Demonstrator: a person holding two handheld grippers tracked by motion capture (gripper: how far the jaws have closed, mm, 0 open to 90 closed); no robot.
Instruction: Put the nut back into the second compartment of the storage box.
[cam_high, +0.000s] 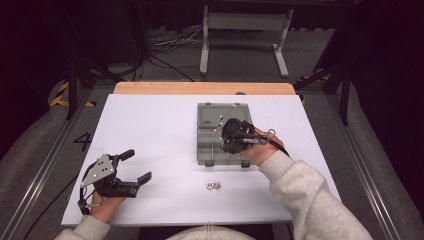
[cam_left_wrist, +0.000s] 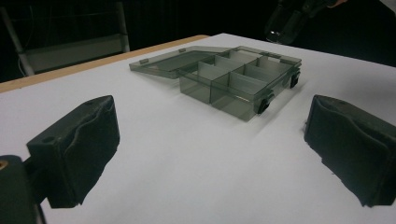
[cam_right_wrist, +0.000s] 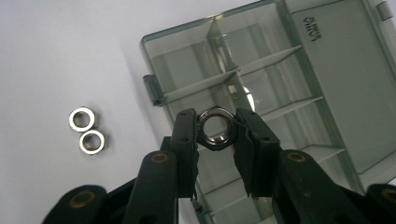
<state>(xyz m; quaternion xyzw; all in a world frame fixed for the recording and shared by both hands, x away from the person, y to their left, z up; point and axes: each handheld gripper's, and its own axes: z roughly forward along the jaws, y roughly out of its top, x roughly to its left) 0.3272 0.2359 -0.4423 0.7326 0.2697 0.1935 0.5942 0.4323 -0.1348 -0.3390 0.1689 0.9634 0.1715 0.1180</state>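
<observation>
My right gripper is shut on a steel hex nut, gripped by its flats between the two black pads. It hangs above the open grey compartment box, over the divided half. In the high view the right gripper sits over the box in the middle of the white table. Two more nuts lie side by side on the table near the box's front edge, small in the high view. My left gripper rests open at the table's front left, with nothing between its pads.
The box's clear lid lies flat open behind the compartments. The white table top ends in a wooden strip at the far edge. A white frame and cables stand on the floor beyond.
</observation>
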